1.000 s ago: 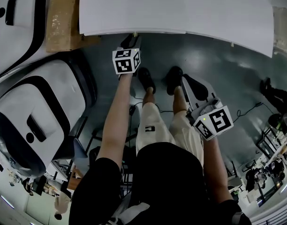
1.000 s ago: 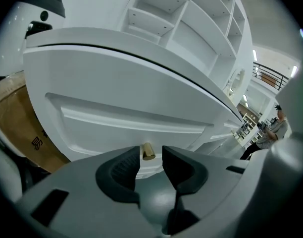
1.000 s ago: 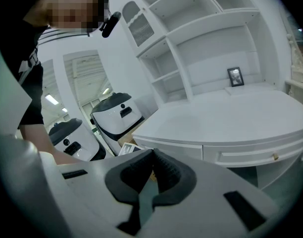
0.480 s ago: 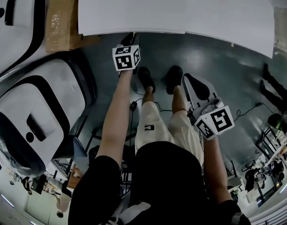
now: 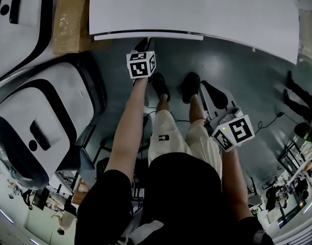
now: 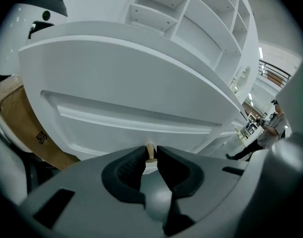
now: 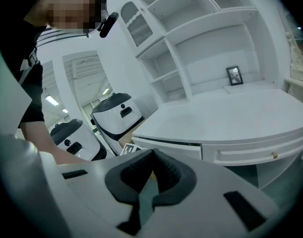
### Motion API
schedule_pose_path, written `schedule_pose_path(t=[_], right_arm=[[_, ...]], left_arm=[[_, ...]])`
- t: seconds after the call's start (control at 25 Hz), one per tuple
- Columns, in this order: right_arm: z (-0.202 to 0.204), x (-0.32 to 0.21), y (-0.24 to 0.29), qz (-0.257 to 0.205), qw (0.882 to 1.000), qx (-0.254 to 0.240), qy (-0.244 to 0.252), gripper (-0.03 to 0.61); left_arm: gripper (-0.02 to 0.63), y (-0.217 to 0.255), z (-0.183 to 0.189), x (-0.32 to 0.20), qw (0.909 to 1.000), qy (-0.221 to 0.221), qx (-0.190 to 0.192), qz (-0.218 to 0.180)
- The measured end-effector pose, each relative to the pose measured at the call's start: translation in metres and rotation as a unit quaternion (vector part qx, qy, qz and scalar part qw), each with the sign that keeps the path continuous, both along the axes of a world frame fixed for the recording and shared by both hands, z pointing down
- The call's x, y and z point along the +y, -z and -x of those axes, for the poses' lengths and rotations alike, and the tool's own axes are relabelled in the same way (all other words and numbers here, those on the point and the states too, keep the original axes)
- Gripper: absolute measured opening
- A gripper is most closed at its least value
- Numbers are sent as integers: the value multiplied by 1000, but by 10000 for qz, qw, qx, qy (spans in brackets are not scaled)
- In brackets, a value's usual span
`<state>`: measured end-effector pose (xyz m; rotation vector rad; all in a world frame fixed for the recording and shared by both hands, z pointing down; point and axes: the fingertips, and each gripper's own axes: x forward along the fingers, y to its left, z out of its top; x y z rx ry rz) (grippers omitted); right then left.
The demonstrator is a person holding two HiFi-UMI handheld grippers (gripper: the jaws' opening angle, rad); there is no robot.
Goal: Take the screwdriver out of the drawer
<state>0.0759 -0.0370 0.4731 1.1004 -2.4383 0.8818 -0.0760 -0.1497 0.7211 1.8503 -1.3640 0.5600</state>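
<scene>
White counter [image 5: 197, 9] with a white drawer front [image 6: 131, 118] and a small brass-coloured knob [image 6: 150, 151]. Dark grey-green floor [image 5: 248, 80]. Beside the counter's left edge, a brown cardboard box [image 5: 69, 19] and white machines [image 5: 39, 116] with black bands. A person's black shirt [image 5: 181, 198], cream shorts [image 5: 166, 137], black shoes [image 5: 158, 86].

Left gripper [image 6: 150, 158] jaws were wide apart a second ago and are now closing on the small drawer knob [image 6: 150, 150] between them. The drawer [image 5: 146, 36] front has slid out slightly from under the desk top [image 5: 197, 9]. A dark gap shows there now.
</scene>
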Motion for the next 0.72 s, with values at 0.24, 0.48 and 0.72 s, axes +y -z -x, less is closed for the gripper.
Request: schedule_pose_path(t=[0.24, 0.48, 0.72], right_arm=[[4, 3, 15, -96, 9998, 21, 188, 17], [11, 6, 32, -192, 9994, -34, 277, 17], [24, 14, 41, -248, 9991, -61, 349, 17]], left_arm=[[84, 4, -2, 31, 9999, -58, -59, 142], [84, 7, -3, 68, 9993, -9, -93, 371], [84, 6, -2, 102, 9991, -50, -85, 417]])
